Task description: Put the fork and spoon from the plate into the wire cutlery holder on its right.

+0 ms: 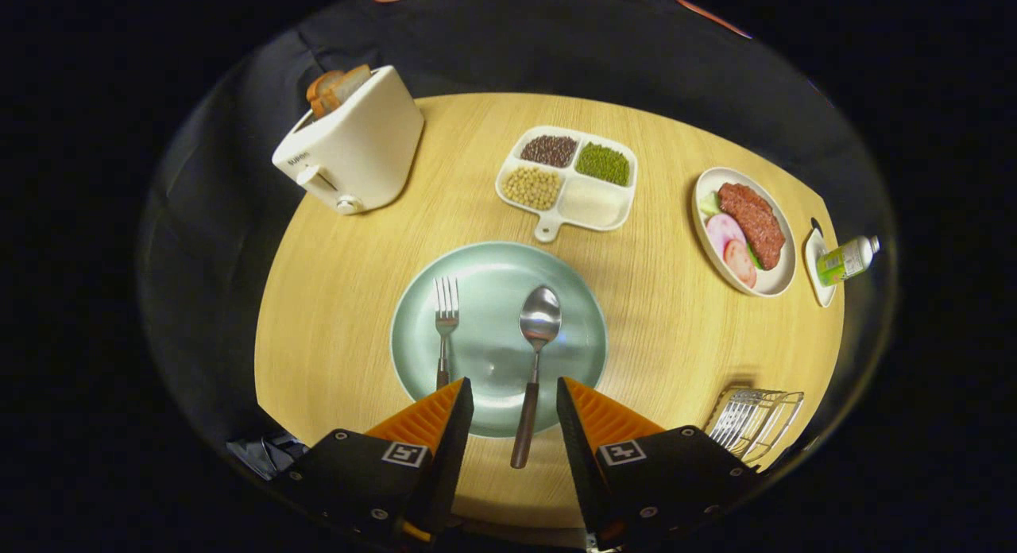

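While the fork [445, 326] is waiting on the plate [413, 299], the spread, empty gripper [515, 414] is straddling the spoon [534, 362] handle, likely needing descent and closure.

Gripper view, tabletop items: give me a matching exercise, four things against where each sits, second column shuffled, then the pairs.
Things:
1. spoon
2. fork
3. wire cutlery holder
4. toaster

Places:
A. far across the table, bread in its slots
B. handle running back between the open claw fingers
C. on the table, right of the plate
D. handle passing behind the left finger

Pairs: 1-B, 2-D, 3-C, 4-A
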A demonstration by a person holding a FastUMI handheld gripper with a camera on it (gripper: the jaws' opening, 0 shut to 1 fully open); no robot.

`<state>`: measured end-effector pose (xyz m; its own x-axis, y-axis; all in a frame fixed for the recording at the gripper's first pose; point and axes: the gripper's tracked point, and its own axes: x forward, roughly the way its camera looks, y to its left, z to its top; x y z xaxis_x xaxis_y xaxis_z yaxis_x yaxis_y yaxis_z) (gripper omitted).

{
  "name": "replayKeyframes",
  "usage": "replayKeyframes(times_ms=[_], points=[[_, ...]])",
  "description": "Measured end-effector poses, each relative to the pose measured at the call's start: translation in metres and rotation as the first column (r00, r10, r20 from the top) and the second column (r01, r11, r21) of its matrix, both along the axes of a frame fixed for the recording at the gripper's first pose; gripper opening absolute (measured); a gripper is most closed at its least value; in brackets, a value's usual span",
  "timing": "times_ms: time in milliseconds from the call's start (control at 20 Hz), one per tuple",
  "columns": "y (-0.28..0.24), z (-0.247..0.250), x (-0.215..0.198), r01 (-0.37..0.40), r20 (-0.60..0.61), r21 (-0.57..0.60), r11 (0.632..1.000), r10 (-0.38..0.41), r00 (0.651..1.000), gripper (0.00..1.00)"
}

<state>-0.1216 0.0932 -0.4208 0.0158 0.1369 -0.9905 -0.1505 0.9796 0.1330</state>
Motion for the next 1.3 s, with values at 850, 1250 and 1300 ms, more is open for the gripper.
replayKeyframes(times_ms=[850, 1250, 1300], points=[[-0.007, -0.068, -0.016, 0.115, -0.115, -0.035, 0.993, -0.119, 0.986, 0.08], [-0.001, -0.050, -0.009, 0.203, -0.039, 0.085, 0.976, -0.200, 0.979, 0.04], [-0.002, -0.044, -0.007, 0.200, -0.019, 0.093, 0.975, -0.199, 0.980, 0.04]])
